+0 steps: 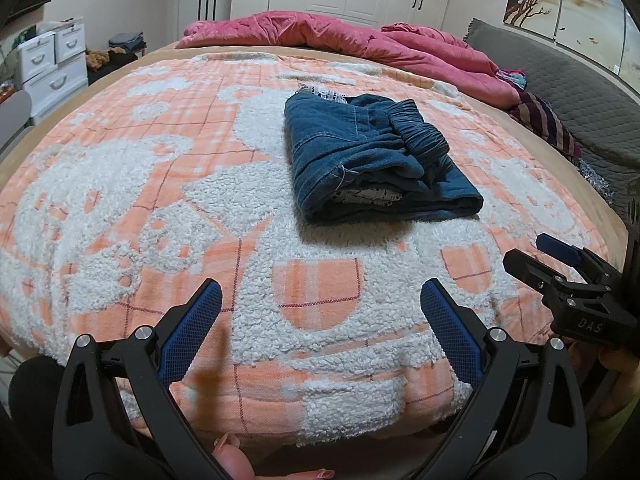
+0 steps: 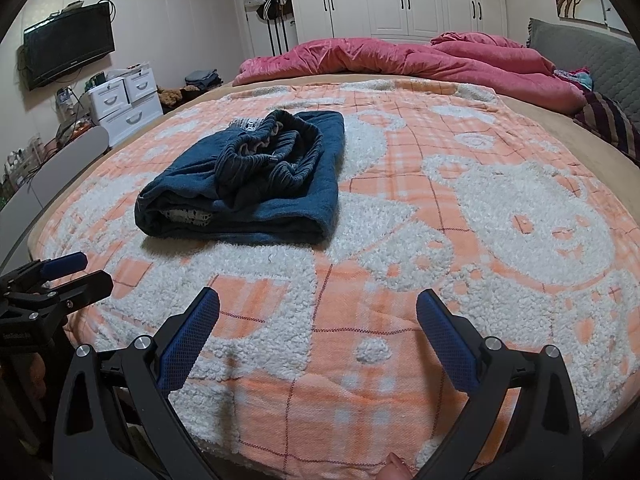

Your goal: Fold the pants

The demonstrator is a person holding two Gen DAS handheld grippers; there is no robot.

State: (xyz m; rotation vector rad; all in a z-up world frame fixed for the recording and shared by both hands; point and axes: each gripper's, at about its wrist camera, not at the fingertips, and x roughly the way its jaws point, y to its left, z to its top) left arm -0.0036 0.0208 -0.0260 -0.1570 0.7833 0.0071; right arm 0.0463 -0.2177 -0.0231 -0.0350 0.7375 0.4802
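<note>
Wall-mounted television (image 2: pixel 68 54): far left wall. White drawer units (image 2: pixel 126 100): below it, beside the bed. Left gripper (image 1: pixel 320 312): jaws spread wide, holding nothing, above the near edge of the orange-and-white plaid blanket (image 1: pixel 120 208). Blue denim pants (image 1: pixel 372 160): folded into a compact stack, elastic waistband on top, lying mid-blanket, well apart from both grippers. Right gripper (image 2: pixel 318 316): jaws wide apart, empty. Pink quilt (image 1: pixel 360 40): bunched along the bed's far side.

dark blue pants (image 1: pixel 376 160) on an orange-and-white checked blanket (image 1: pixel 240 264), pink quilt (image 1: pixel 360 44) behind
</note>
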